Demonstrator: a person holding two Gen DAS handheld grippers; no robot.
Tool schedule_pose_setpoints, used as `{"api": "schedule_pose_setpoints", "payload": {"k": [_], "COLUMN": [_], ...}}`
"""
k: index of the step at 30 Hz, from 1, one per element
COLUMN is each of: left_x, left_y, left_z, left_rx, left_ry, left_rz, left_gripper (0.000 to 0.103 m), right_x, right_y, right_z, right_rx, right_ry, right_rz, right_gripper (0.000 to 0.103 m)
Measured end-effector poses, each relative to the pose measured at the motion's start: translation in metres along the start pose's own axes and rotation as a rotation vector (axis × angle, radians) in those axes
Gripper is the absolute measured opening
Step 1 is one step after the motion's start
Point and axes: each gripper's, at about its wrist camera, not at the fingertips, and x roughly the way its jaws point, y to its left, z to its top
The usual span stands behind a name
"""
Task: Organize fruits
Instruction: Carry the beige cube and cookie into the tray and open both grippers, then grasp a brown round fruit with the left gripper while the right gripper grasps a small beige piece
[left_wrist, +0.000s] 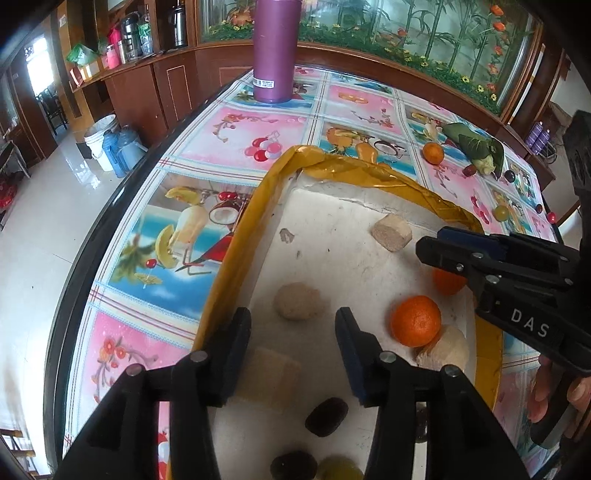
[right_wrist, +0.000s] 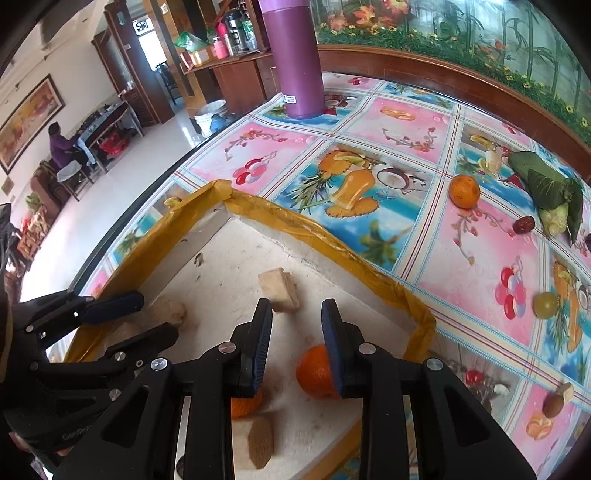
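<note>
A white foam tray with a yellow taped rim (left_wrist: 258, 195) (right_wrist: 295, 221) lies on the fruit-print table. Inside it are two oranges (left_wrist: 416, 320) (left_wrist: 448, 282) (right_wrist: 316, 373) (right_wrist: 245, 406), dark dates (left_wrist: 327, 416) and a green grape (left_wrist: 340, 468), among beige foam chunks (left_wrist: 299, 301). My left gripper (left_wrist: 293, 328) is open and empty above the tray floor. My right gripper (right_wrist: 295, 325) is open and empty above the oranges; it also shows in the left wrist view (left_wrist: 443, 242). On the table beyond lie an orange (right_wrist: 464, 191), a date (right_wrist: 523, 224) and a green grape (right_wrist: 546, 304).
A tall purple bottle (left_wrist: 273, 48) (right_wrist: 297, 59) stands at the table's far edge. A leafy green vegetable (right_wrist: 550, 192) lies at the far right near small fruits. The table's black edge (left_wrist: 85, 258) runs along the left, with floor, buckets and cabinets beyond.
</note>
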Motion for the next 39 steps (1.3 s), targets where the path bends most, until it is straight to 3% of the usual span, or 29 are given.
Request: {"api": "schedule_pose_setpoints", "payload": {"k": [4,9,12,18,20,25,27,29,34,39], "left_x": [-0.014,-0.044,-0.058,-0.075,-0.077,-0.078,-0.076,-0.073,-0.067,-0.062], "left_y": [0.002,-0.010,-0.017,-0.043,-0.055,-0.091,-0.107,-0.124,-0.159,-0.181], "left_z": [-0.010,-0.025,-0.032,-0.045,-0.048,-0.058,-0.062,-0.066,-0.075,-0.080], "left_rx": [-0.012,0.039,0.041,0.053,0.067,0.106,0.125,0.147,0.198,0.221], "left_ry": [-0.018,-0.111,-0.140,-0.171,-0.171,-0.158,-0.147,-0.135,-0.106,-0.084], "left_rz": [0.012,0.098,0.091,0.054,0.044,0.002,-0.016,-0.029,-0.047,-0.052], "left_gripper": [0.051,0.063,0.065,0.070,0.070,0.072,0.074,0.074,0.075,0.077], "right_x": [-0.017,-0.041,-0.057,-0.091,-0.099,-0.122,-0.129,-0.136,-0.150,-0.152], "right_y": [0.001,-0.002,-0.003,-0.008,-0.016,-0.047,-0.061,-0.078,-0.121,-0.154], "right_z": [-0.011,-0.030,-0.046,-0.081,-0.095,-0.133,-0.148,-0.161,-0.180,-0.176], "right_rx": [-0.004,0.021,0.030,0.026,0.042,0.115,0.141,0.153,0.203,0.192], "right_ry": [-0.012,-0.031,-0.044,-0.067,-0.058,-0.083,-0.084,-0.080,-0.088,-0.103], "right_rz": [0.004,0.016,-0.009,-0.078,-0.081,-0.125,-0.162,-0.212,-0.237,-0.278], "right_gripper": [0.030,0.038,0.053,0.057,0.065,0.066,0.077,0.081,0.081,0.081]}}
